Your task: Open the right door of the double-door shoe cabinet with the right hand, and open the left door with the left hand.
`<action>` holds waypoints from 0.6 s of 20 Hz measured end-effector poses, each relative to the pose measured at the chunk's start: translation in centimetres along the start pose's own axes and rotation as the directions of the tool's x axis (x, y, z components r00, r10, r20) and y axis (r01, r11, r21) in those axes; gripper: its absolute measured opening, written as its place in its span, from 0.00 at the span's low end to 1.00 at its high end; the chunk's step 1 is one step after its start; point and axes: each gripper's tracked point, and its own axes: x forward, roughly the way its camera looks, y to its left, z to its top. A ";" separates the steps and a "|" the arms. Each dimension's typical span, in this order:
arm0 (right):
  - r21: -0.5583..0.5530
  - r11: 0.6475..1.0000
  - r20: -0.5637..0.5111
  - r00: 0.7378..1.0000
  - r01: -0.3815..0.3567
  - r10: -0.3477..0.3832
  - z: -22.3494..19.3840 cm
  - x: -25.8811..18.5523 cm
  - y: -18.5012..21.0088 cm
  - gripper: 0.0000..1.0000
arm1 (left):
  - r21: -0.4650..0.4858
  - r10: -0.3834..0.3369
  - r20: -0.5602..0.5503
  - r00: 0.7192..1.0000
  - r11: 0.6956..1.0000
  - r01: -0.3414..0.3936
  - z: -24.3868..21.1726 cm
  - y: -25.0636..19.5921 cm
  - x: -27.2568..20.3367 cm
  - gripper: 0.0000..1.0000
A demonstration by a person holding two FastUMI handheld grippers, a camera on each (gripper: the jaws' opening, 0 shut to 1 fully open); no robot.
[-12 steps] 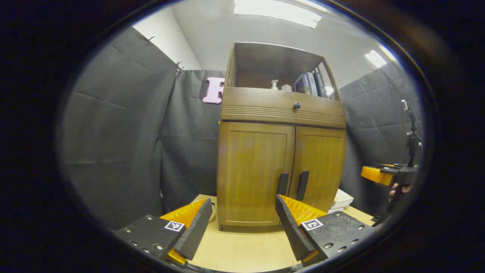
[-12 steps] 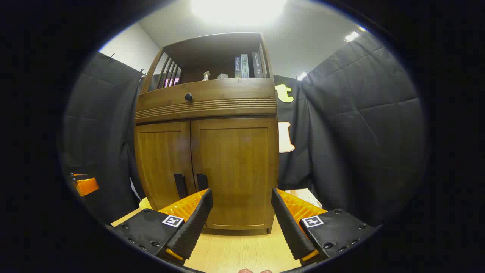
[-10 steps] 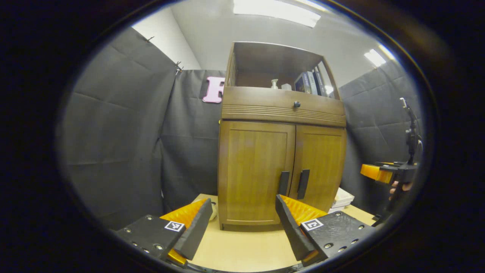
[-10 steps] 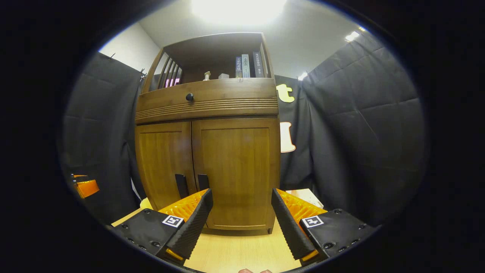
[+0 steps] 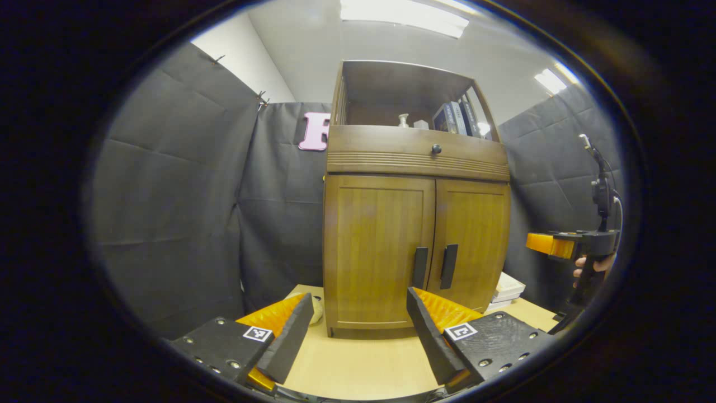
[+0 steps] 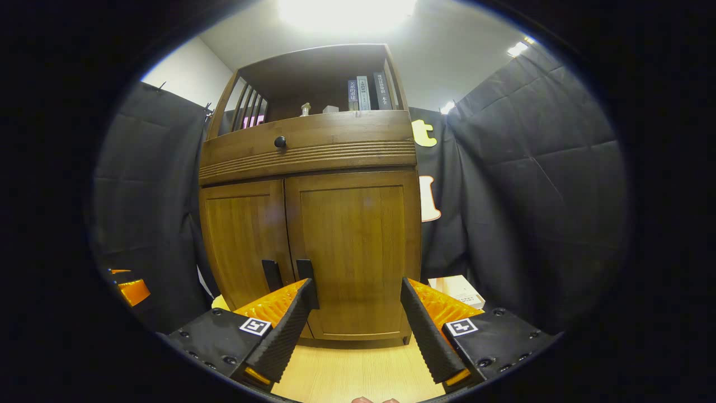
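Wooden double-door shoe cabinet (image 5: 415, 224), brown, stands on a pale tabletop (image 5: 358, 364) straight ahead of both grippers, both doors closed.

Left door (image 5: 376, 252): ahead of the left gripper (image 5: 358, 330), between its fingers; dark vertical left handle (image 5: 419, 267) sits above its right finger, apart from it. In the right gripper view the same door (image 6: 241, 246) lies ahead and to the left.

Right door (image 6: 352, 252): directly ahead of the right gripper (image 6: 355, 322), between its fingers; dark right handle (image 6: 305, 271) sits just over the tip of its left finger, whether touching cannot be told.

Drawer band (image 6: 307, 148) above the doors, with a round dark knob (image 6: 279, 141). Open shelf on top holds upright books (image 6: 366, 94); spine lettering too small to read. Small pale bottle (image 6: 305, 109) beside them.

Flat books or boxes (image 6: 458, 288) lie on the tabletop right of the cabinet, ahead of the right gripper's right finger.

Left gripper: fingers spread wide, holding nothing. Right gripper: fingers spread wide, holding nothing; in the left gripper view it (image 5: 551, 245) shows far right with a hand (image 5: 593, 266) on its grip, well apart from the cabinet.

Square black-and-white marker tags (image 5: 258, 333) on each finger mount; no legible writing.
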 end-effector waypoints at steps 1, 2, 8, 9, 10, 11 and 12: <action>0.000 1.000 -0.002 1.000 0.000 0.000 0.0 0.2 0.1 0.97 | -0.002 0.000 -0.001 1.000 1.000 0.000 -0.1 0.0 0.1 0.96; 0.000 1.000 -0.004 1.000 -0.002 0.002 -0.1 0.4 0.2 0.97 | -0.006 0.000 -0.003 1.000 1.000 0.000 -0.4 -0.1 0.0 0.96; 0.003 1.000 -0.001 1.000 -0.023 0.023 0.4 2.0 1.4 0.97 | -0.003 0.002 -0.023 1.000 1.000 -0.003 -1.2 0.1 0.0 0.96; 0.002 1.000 0.000 1.000 -0.027 0.027 0.6 2.4 1.7 0.97 | -0.010 0.004 -0.026 1.000 1.000 -0.005 -1.3 0.1 -0.1 0.96; 0.000 1.000 -0.001 1.000 -0.031 0.031 0.7 2.9 2.0 0.96 | -0.019 0.008 -0.029 1.000 1.000 -0.009 -1.6 0.2 0.0 0.96; -0.001 0.999 -0.003 0.999 -0.036 0.036 0.8 3.3 2.3 0.96 | -0.029 0.010 -0.031 0.999 1.000 -0.011 -1.7 0.3 0.0 0.96; -0.002 0.999 -0.003 0.999 -0.035 0.035 0.9 3.8 2.5 0.97 | -0.036 0.012 -0.032 0.999 0.999 -0.013 -1.7 0.4 0.0 0.96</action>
